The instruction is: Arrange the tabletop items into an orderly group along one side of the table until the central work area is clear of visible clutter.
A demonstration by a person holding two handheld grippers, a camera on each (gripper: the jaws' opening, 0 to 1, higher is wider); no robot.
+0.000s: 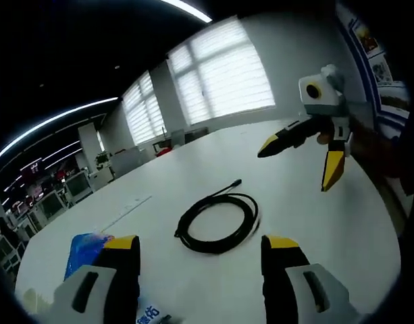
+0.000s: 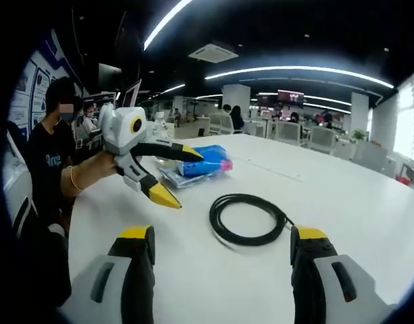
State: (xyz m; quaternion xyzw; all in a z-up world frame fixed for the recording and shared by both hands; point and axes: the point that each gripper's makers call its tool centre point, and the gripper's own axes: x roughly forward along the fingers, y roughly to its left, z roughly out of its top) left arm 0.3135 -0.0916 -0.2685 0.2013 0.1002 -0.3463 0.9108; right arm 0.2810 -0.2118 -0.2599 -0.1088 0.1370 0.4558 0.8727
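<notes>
With the left gripper (image 2: 167, 174) and right gripper (image 1: 302, 162) both held above the white table (image 1: 193, 169), jaws wide apart and holding nothing, the coiled black cable (image 1: 218, 223) lies mid-table between them, likely next to be grasped and carried toward the blue packet (image 2: 203, 162) at the far left.

Opposed low views, shared cable (image 1: 217, 222) midtable.

white table (image 1: 342, 223), coiled black cable (image 1: 219, 223), blue packet (image 2: 205, 160)

Black fingers (image 1: 123, 280); yellow tips; gold bracelet (image 2: 73, 178)
</notes>
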